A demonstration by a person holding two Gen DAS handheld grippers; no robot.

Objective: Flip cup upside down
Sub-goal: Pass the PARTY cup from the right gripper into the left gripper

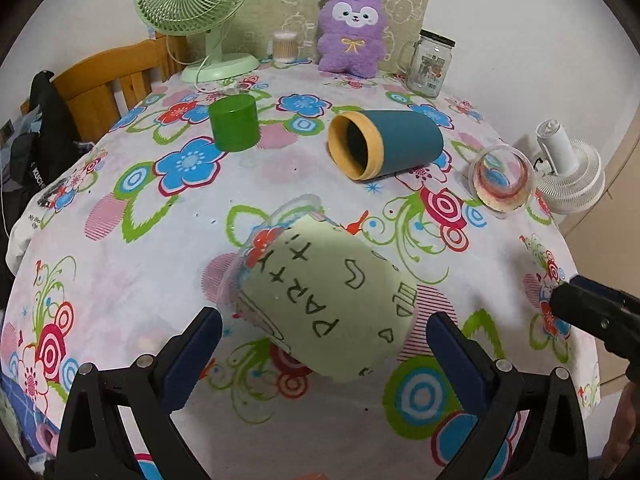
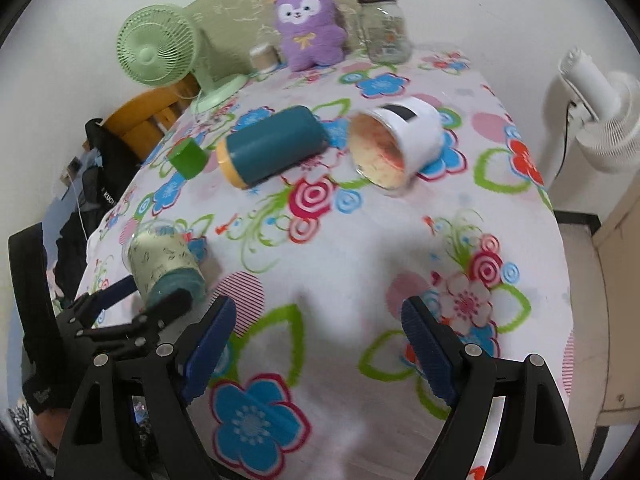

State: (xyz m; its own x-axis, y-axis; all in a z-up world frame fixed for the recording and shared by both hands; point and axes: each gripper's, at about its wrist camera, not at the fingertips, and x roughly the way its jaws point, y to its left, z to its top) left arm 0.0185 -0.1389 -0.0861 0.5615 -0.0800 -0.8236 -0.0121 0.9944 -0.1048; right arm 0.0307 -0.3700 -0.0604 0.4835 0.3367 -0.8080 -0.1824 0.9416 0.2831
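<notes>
Approaching PARTY cup [image 1: 324, 300] lying sideways near desk's front edge | left gripper [image 1: 324, 332] jaws open, straddling | right gripper [image 2: 316, 340] jaws open, empty | risk: thin plastic crushes, rolls off.

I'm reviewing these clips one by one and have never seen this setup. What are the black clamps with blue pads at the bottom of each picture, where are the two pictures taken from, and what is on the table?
There is no robot here. A person holds a two-finger gripper in each hand, and each carries a wide-angle camera looking along its fingers. One picture comes from the left gripper, the other from the right gripper.

On the flowered tablecloth lie three cups on their sides: a clear cup with a green PARTY label, a teal cup with a yellow rim, and a clear cup with a white label. A green cylinder stands upright. At the back are a green fan, a purple plush toy and a glass jar.

Both grippers are open and hold nothing. The PARTY cup lies just ahead of the left one's open fingers.
</notes>
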